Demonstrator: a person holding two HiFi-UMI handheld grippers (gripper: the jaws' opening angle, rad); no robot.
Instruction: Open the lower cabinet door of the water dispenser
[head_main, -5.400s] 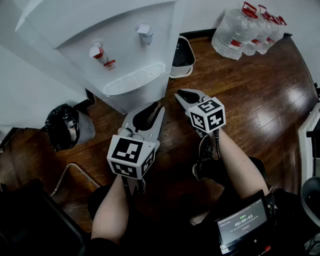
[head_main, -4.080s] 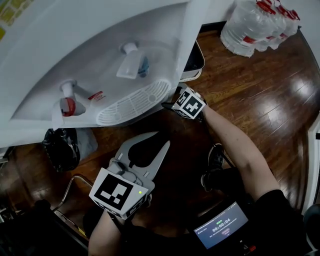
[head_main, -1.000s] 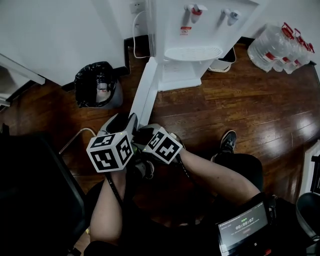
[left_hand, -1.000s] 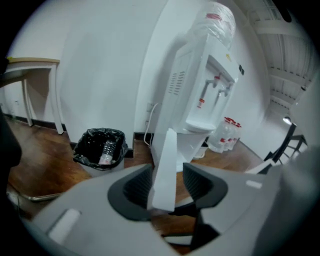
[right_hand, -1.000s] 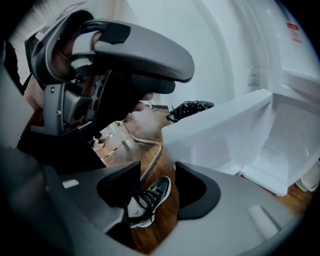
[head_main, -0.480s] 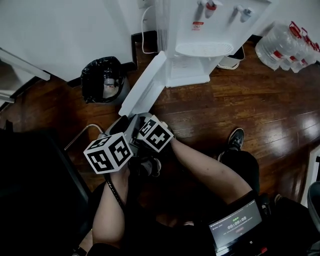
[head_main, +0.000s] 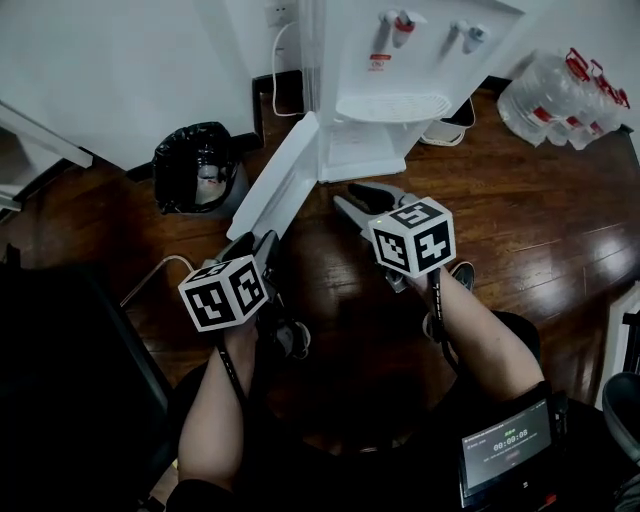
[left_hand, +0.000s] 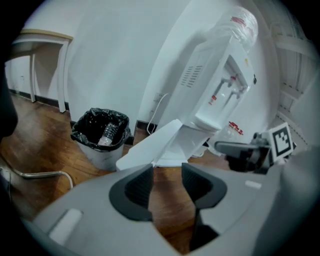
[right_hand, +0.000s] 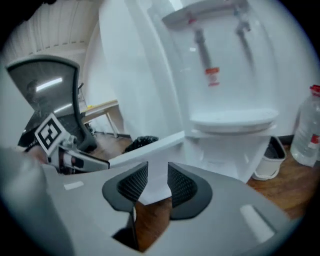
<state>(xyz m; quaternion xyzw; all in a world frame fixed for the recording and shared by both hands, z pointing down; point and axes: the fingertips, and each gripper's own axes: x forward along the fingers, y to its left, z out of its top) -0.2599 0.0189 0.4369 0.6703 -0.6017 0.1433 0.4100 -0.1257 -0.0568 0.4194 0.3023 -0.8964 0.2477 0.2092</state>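
A white water dispenser (head_main: 400, 70) stands at the top centre of the head view on a dark wooden floor (head_main: 520, 200). Its lower cabinet door (head_main: 282, 185) is swung open to the left, near a black-lined bin (head_main: 195, 165). The left gripper (head_main: 256, 246), just below the door's edge, has wide, empty jaws that have just been closing slightly. The right gripper (head_main: 358, 200), at centre frame, has narrow, empty jaws that have just been closing.

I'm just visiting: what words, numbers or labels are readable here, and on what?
"00:00:08", as best it reads: a timer on the small screen; its other lines are too small.
Too small to read: the red label on the water dispenser.
Too blurred to read: the red labels on the water bottles.
No words: the marker cubes show only black-and-white squares.
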